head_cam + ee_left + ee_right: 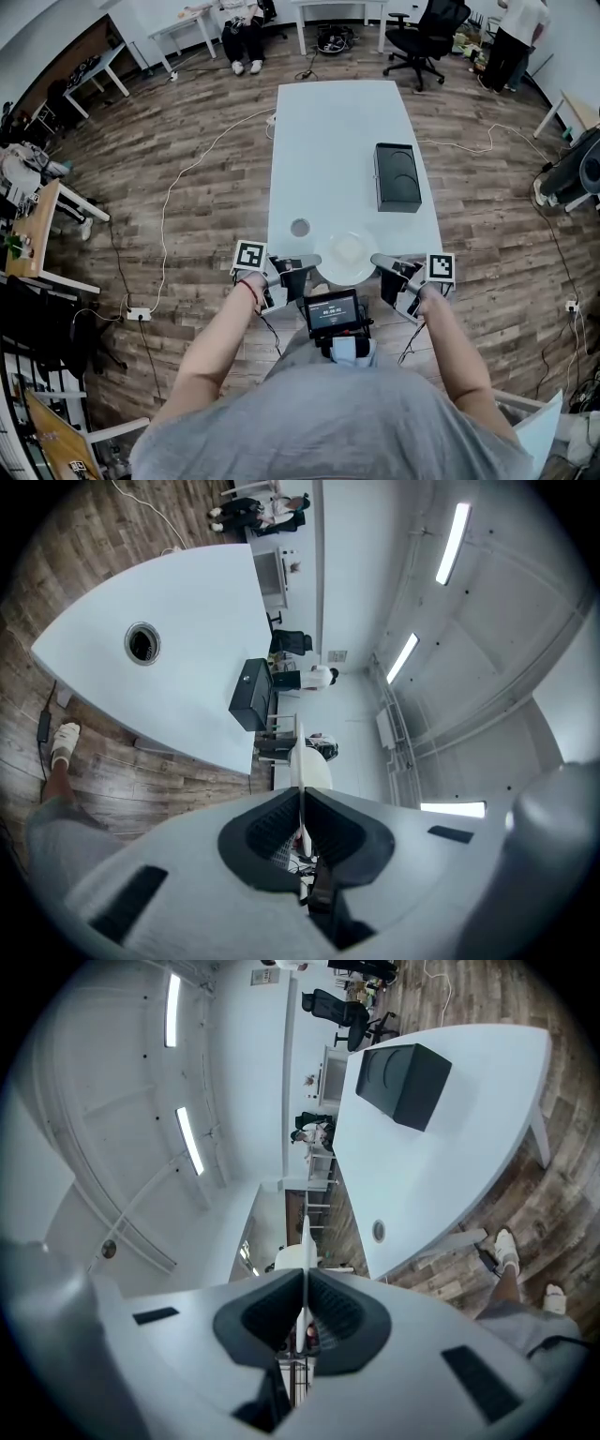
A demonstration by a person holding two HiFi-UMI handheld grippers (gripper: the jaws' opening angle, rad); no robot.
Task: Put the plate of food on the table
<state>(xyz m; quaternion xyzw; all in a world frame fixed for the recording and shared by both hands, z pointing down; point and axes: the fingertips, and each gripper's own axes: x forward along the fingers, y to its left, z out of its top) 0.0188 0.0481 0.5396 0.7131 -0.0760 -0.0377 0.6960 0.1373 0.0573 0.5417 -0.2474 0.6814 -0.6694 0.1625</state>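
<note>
– So, where's the plate (347, 254)?
– Over the worktop's (337, 131) near edge, pinched thinly at its rim: the left hand-held gripper (311, 267) is clamped on one side, the right hand-held gripper (382, 262) on the other.
– What's the risk?
– If one side dips or lets go first, it likely tilts and the food slides. Set down short, it could tip off the edge.

The long white counter (323, 141) is blocked at its right edge by a black rectangular box (397, 176); elsewhere passage is left.
</note>
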